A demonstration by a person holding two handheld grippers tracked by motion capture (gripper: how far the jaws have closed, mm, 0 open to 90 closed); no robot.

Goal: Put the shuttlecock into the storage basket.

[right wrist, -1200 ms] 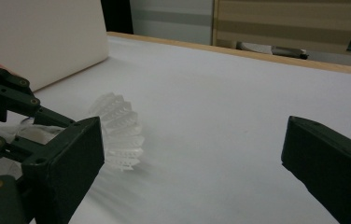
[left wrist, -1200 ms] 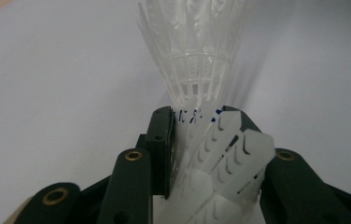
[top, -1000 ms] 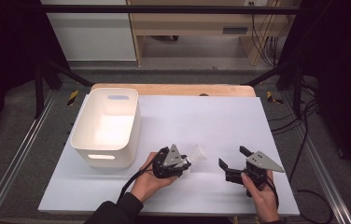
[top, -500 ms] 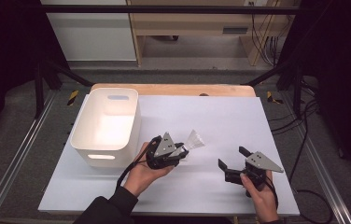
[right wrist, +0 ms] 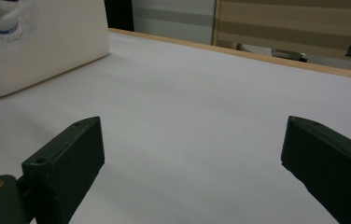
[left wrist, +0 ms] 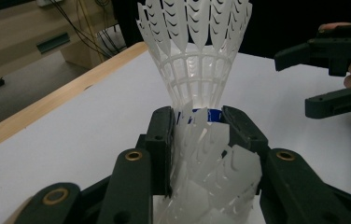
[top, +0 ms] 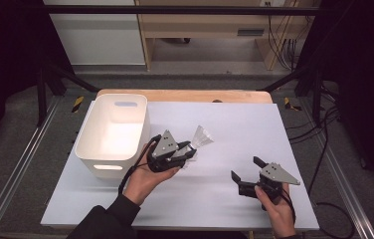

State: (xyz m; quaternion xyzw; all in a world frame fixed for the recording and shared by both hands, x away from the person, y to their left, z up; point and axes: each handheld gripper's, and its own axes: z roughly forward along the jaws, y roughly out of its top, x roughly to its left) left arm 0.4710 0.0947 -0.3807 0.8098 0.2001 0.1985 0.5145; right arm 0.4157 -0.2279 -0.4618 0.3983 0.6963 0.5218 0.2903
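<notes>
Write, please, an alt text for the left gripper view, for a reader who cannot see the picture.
The left gripper has its two black jaws closed on white plastic shuttlecocks, stacked one in another, the front one's skirt fanning out beyond the jaws. Under them lies a white table with a wooden edge, and at the upper right a hand holds the right gripper, its jaws apart.

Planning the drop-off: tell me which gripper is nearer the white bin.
Left. The left gripper holds shuttlecocks right beside the white bin; the right gripper sits open, farther off.
</notes>
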